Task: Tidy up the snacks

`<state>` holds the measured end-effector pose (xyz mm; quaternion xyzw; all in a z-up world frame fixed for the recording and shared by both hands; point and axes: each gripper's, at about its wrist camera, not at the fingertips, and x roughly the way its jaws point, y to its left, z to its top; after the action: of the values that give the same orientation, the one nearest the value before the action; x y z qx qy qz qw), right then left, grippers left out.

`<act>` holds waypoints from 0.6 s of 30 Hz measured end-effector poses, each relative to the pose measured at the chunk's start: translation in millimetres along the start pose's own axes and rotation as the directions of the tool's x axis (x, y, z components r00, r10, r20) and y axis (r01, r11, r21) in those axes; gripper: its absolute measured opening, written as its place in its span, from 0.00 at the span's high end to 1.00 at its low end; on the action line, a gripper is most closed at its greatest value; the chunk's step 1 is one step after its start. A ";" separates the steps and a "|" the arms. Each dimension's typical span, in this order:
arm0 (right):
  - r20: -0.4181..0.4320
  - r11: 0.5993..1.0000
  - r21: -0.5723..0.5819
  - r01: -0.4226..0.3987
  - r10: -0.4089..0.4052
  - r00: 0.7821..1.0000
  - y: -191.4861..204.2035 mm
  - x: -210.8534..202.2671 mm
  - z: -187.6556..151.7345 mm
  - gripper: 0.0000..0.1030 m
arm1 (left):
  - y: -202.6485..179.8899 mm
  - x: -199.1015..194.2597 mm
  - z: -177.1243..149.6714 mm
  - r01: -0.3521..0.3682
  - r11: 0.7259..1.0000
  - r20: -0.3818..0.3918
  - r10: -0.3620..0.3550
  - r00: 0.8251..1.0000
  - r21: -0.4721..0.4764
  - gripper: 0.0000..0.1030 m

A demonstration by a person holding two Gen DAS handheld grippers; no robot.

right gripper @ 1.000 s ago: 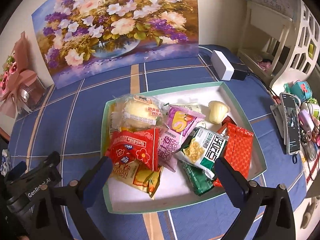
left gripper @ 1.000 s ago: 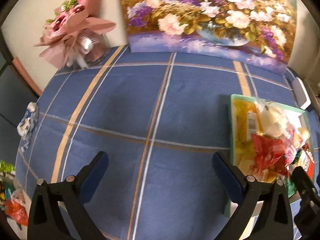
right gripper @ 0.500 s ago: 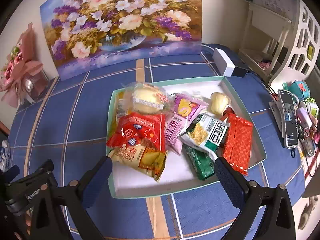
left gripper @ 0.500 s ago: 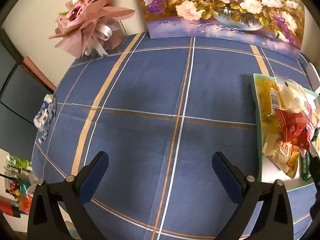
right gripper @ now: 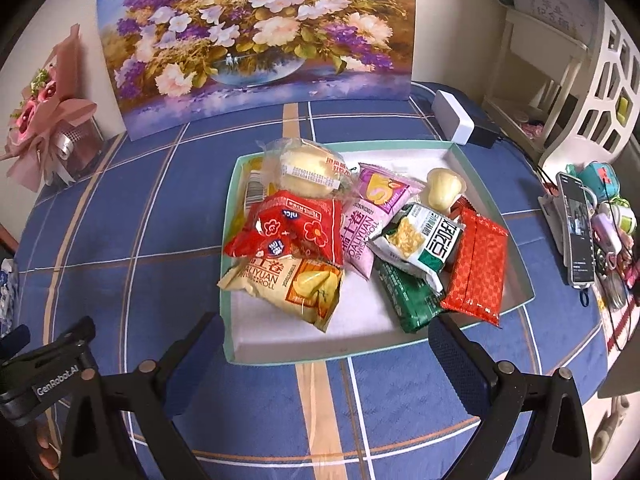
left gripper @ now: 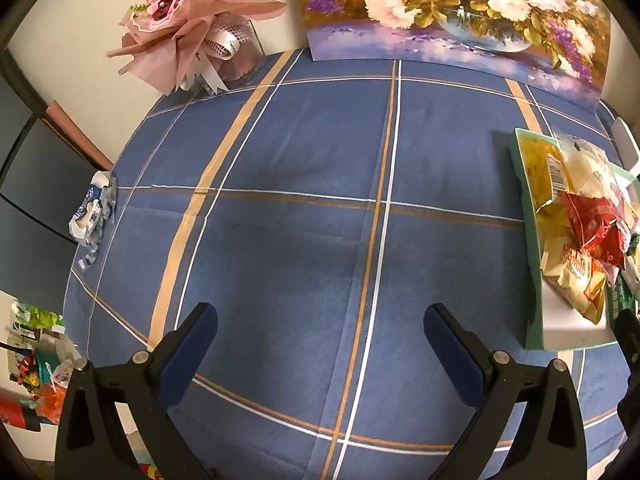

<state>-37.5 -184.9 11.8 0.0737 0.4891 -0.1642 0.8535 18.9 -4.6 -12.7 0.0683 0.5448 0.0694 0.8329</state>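
Evidently, both the left gripper and the right gripper are held wide apart with nothing between their jaws, while the snack packets are heaped inside the shallow green tray on the blue checked tablecloth. The packets, such as the red pouch and the yellow roll packet, are judged light, crinkly and slippery, with crushable contents, so a crimped end seam is best pinched. Only a side sliver of the tray is caught by the left wrist view, whereas the whole heap and a phone are shown by the right.
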 end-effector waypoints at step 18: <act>0.018 1.000 -0.002 0.003 -0.003 1.000 0.6 -7.9 -2.8 0.00 | 15.7 -7.0 -7.9 0.052 0.998 0.015 -0.051 0.999 -0.026 0.00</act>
<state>-43.2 -181.9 17.1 0.0704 0.4819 -0.1657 0.8575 8.3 9.7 -6.6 0.0438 0.5396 0.0545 0.8390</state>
